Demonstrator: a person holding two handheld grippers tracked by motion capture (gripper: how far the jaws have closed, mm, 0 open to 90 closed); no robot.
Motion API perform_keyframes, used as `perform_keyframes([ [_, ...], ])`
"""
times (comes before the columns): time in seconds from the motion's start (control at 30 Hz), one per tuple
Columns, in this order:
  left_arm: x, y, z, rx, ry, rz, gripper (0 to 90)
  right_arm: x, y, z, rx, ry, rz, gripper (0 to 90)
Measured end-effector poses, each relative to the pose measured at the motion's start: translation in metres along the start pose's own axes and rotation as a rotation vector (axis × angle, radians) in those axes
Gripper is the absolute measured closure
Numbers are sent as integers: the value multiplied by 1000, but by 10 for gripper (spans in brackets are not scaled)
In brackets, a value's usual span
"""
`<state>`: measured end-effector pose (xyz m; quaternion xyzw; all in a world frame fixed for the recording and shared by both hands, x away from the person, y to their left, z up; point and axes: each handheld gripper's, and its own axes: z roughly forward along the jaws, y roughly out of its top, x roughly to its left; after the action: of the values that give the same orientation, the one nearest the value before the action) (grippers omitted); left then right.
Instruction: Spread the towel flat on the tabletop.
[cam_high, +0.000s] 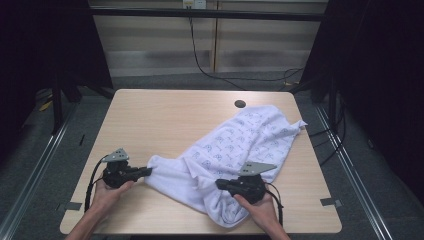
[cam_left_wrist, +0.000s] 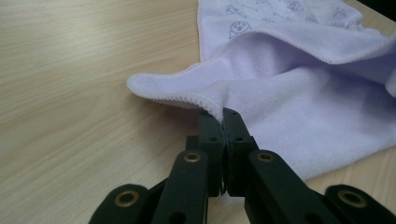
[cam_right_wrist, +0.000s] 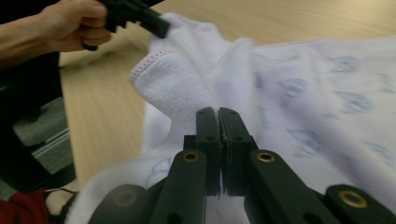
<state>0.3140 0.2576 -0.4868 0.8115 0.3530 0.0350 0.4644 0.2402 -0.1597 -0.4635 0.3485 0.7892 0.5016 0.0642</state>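
Fingers (cam_left_wrist: 210, 122) on my left gripper (cam_high: 148, 171) are pinched shut on the hemmed near-left corner of the towel (cam_high: 240, 150), and my right gripper (cam_high: 218, 184) is clamped on a fold nearer the front edge. So grabbing's done, I'd say. The towel's bunched diagonally across the table (cam_high: 165, 115) toward the far right, so spreading and folding are left.

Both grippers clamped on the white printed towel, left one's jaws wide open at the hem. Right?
Not quite. The left gripper is not open: the left gripper view shows its jaws shut on the stitched hem of the towel. The right gripper is likewise shut on the towel, as you say.
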Motion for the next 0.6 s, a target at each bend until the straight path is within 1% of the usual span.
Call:
perform_keyframes([
  [0.03, -3, -1, -2, 0, -2, 5, 884, -6, -2, -7, -6, -9, 10, 882],
  [0.07, -10, -5, -7, 9, -23, 19, 884, -17, -5, -21, -13, -56, 29, 881],
  [0.13, -19, -11, -10, 20, -61, 31, 883, -32, -9, -32, -9, -96, 49, 873],
  [0.17, -19, -11, -10, 20, -61, 31, 883, -32, -9, -32, -9, -96, 49, 873],
  [0.2, -25, -15, -11, 32, -76, 36, 883, -40, -11, -34, -5, -114, 68, 869],
  [0.23, -31, -18, -11, 45, -89, 46, 883, -47, -14, -35, 11, -117, 82, 862],
  [0.27, -41, -24, -10, 68, -121, 59, 881, -55, -18, -30, 69, -171, 70, 828],
  [0.3, -41, -24, -10, 68, -121, 59, 880, -59, -21, -27, 102, -209, 69, 783],
  [0.33, -45, -26, -10, 84, -122, 68, 880, -59, -21, -27, 102, -209, 69, 783],
  [0.37, -48, -30, -12, 86, -131, 72, 876, -66, -26, -26, 107, -238, 102, 772],
  [0.4, -48, -30, -12, 86, -131, 72, 868, -66, -26, -26, 107, -238, 102, 772],
  [0.43, -44, -28, -15, 64, -122, 61, 826, -65, -25, -32, 83, -254, 108, 760],
  [0.5, -38, -23, -18, 34, -123, 42, 803, -54, -18, -38, 44, -223, 85, 756],
  [0.53, -38, -23, -18, 34, -123, 42, 782, -54, -18, -38, 44, -223, 85, 756],
  [0.57, -34, -20, -18, 24, -110, 34, 782, -46, -13, -39, 30, -203, 76, 747],
  [0.6, -31, -17, -19, 15, -98, 30, 746, -34, -3, -36, 19, -166, 36, 747],
])
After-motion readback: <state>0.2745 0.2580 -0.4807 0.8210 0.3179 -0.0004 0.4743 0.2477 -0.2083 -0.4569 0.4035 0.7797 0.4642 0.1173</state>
